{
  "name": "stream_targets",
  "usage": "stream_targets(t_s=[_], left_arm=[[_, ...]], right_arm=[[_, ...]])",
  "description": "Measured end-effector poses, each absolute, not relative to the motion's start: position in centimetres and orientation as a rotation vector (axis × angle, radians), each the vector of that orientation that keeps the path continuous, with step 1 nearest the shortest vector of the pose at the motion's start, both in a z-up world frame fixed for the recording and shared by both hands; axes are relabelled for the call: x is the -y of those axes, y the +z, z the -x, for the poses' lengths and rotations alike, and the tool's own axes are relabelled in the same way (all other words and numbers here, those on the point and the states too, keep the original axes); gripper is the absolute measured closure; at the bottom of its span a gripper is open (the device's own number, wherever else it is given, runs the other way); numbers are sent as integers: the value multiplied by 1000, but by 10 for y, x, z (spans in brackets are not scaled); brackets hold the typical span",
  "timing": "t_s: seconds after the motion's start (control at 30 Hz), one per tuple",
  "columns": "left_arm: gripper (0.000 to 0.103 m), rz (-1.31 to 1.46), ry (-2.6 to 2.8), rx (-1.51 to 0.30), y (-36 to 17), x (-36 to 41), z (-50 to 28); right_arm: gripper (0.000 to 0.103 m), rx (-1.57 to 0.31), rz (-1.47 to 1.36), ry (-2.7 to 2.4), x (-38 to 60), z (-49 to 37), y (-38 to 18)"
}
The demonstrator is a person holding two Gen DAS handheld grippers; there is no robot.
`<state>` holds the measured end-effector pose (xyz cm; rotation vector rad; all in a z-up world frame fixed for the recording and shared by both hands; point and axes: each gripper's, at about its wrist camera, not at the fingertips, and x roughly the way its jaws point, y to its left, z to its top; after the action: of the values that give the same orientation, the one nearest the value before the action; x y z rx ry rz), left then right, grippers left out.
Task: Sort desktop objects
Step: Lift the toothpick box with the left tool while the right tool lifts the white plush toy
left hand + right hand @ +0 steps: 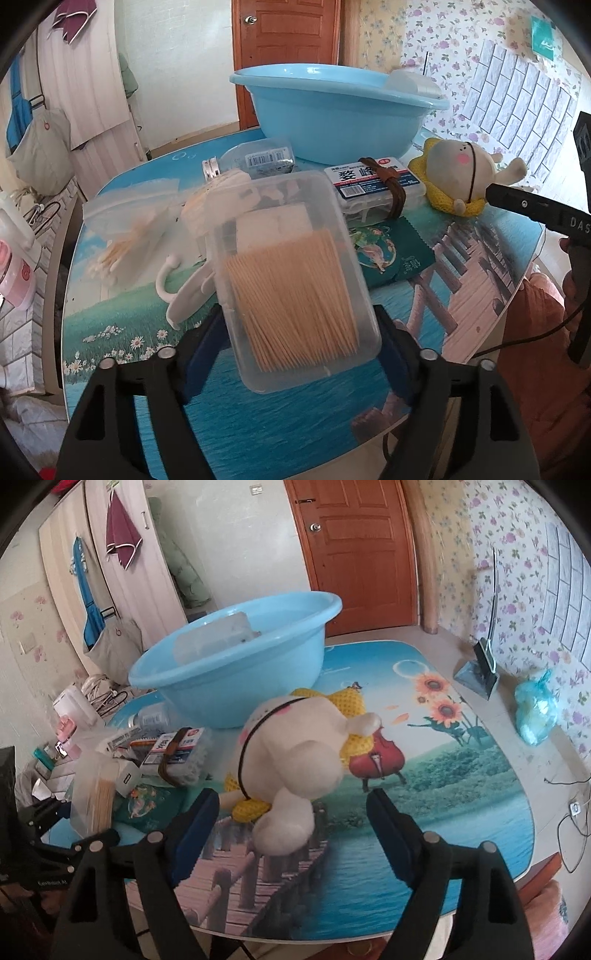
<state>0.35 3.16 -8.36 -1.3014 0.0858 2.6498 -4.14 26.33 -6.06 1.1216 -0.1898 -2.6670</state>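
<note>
Your left gripper [295,328] is clenched on the clear plastic box of wooden toothpicks [295,280], lifted above the table. Your right gripper [291,808] stands spread wide around the white plush toy with yellow trim [295,753].

Pretty clearly someone's home, a lived-in room rather than a lab. Floral wallpaper [517,554] is covering the walls, a panelled wooden door [362,554] is sitting at the back, and a towel [122,539] and blue bag [86,602] are hanging off a wardrobe [147,576]. The table [461,775] is wearing a printed seaside-and-sunflower cover, with a blue plastic washbasin [236,679] sitting on it.
</note>
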Motion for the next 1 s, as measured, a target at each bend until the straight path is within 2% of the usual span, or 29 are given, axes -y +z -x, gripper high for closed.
stream_targets(t_s=[0.37,0.4,0.43,0.47,0.5,0.53,1.0], left_arm=[[19,1283,2663,-91,-86,-33,-4],[23,1277,2663,-88,-85,-33,-5],[35,1264,2666,-86,-84,-32,-5],[36,1257,2664,-82,-83,-32,-6],[36,1259,2663,-81,-83,-32,-6],[36,1259,2662,-83,-83,-32,-5],[36,1188,2708,-9,-62,-19,-14]], right_arm=[[16,205,-1195,-2652,-253,61,-73],[16,205,-1202,-2649,-252,62,-74],[17,212,-1202,-2644,-251,62,-74],[23,224,-1197,-2633,-252,62,-74],[43,231,-1188,-2623,-252,61,-74],[51,224,-1188,-2625,-252,60,-73],[56,237,-1057,-2679,-267,36,-47]])
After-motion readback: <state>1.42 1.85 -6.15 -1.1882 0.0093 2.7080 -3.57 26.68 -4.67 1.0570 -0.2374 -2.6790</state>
